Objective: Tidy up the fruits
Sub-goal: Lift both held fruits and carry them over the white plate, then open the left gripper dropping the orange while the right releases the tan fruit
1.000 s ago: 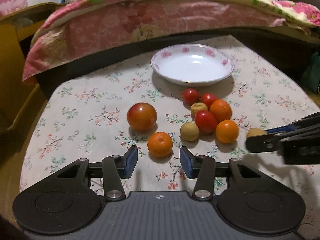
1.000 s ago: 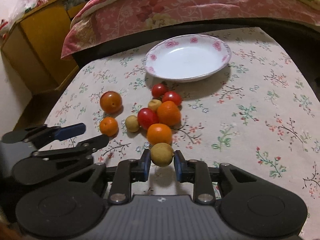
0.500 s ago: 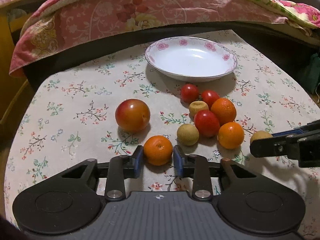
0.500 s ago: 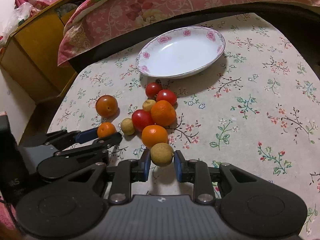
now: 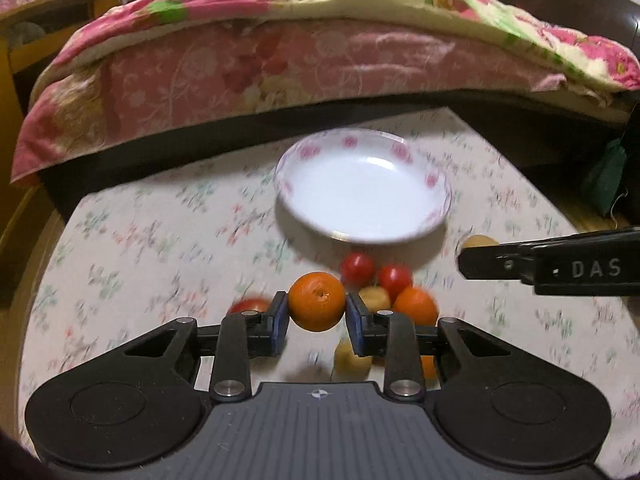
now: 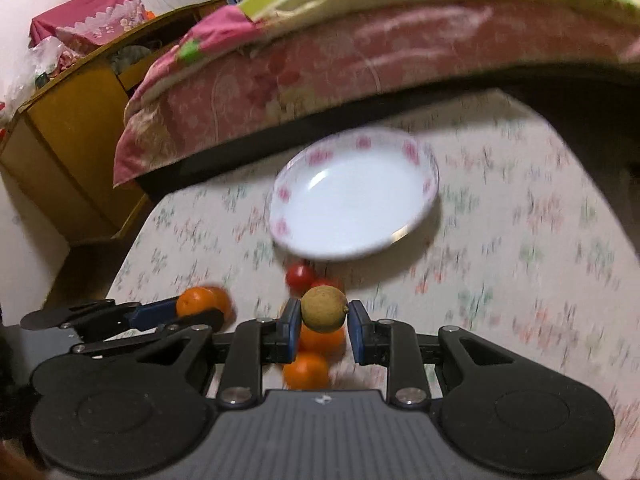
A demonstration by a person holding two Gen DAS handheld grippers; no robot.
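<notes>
My left gripper (image 5: 318, 318) is shut on a small orange (image 5: 317, 301) and holds it above the table. My right gripper (image 6: 323, 320) is shut on a round tan fruit (image 6: 323, 309), also lifted. The white plate with pink flowers (image 5: 434, 184) stands empty ahead of both, and shows in the right wrist view (image 6: 430, 172). Below lie red tomatoes (image 5: 357, 267), oranges (image 5: 416, 306) and tan fruits (image 5: 374, 298) in a cluster. The right gripper with its tan fruit (image 5: 478, 241) shows at the right of the left wrist view; the left gripper with its orange (image 6: 196, 301) shows at the left of the right wrist view.
The table has a floral cloth (image 5: 160, 240). A bed with a pink floral quilt (image 5: 280, 60) runs behind the table. A yellow wooden cabinet (image 6: 68, 152) stands at the left. A larger red fruit (image 5: 250, 305) lies behind my left finger.
Both grippers have lifted with their fruits and moved toward the plate. The left gripper closed on the small orange during the last second.
</notes>
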